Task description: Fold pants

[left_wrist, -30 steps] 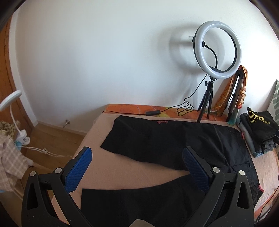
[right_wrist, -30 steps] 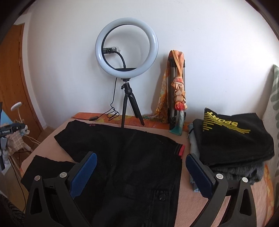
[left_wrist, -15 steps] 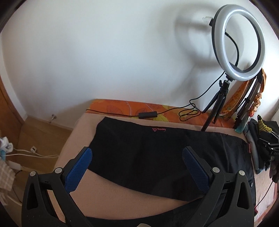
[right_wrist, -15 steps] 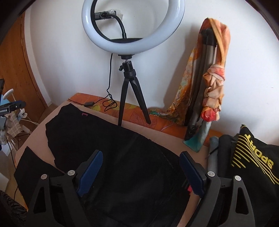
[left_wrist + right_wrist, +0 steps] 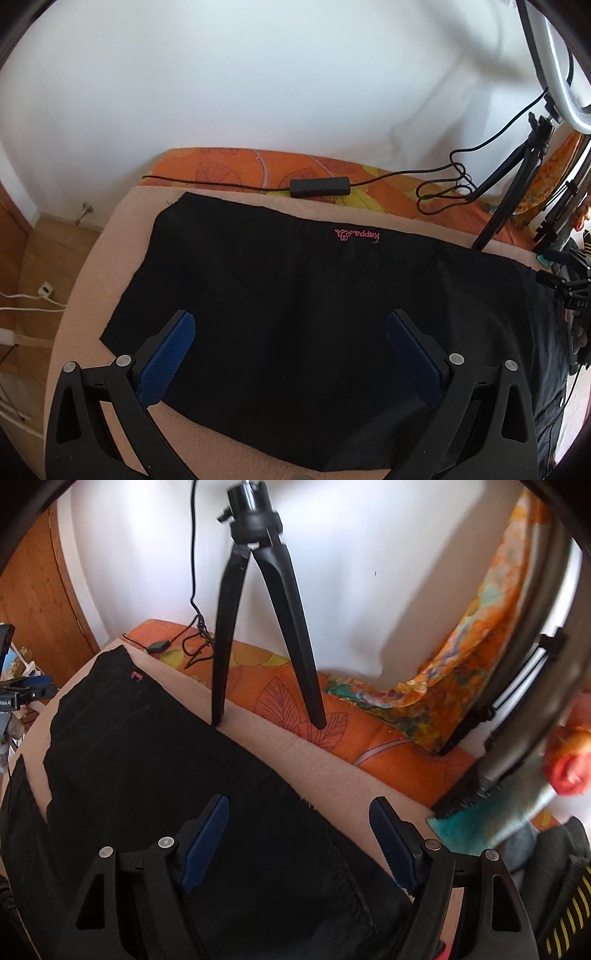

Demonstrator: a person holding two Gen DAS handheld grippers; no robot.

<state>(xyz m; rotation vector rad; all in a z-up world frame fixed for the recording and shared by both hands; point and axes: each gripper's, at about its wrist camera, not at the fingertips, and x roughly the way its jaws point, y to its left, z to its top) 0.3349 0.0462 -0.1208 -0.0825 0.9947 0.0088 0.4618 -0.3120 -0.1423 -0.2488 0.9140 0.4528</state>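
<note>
Left gripper (image 5: pixel 290 332): jaws spread wide, blue pads (image 5: pixel 168 363) hanging over one black trouser leg with nothing pinched between them.
Right gripper (image 5: pixel 299 819): jaws have just been closing but stand apart, nothing clamped; they straddle the far edge of the pants, the left pad over black cloth, the right pad over bare blanket.
Pants (image 5: pixel 314 314): black, spread flat on the bed, one leg running toward the left edge, a small pink logo (image 5: pixel 357 235) near its far hem; a second leg shows at the left rim of the right wrist view.
Blanket (image 5: pixel 96 280): pale pink, lying under the pants.
Sheet (image 5: pixel 388 746): orange with a leaf print, along the wall behind the blanket.
Tripod (image 5: pixel 258 609): black, feet planted at the seam of blanket and sheet, just beyond the pants.
Cable (image 5: pixel 388 177): black, with an inline switch box (image 5: pixel 319 186), trailing across the sheet.
Ring light (image 5: pixel 554 70): partly in view at upper right.
Wall (image 5: pixel 258 81): white, behind everything.
</note>
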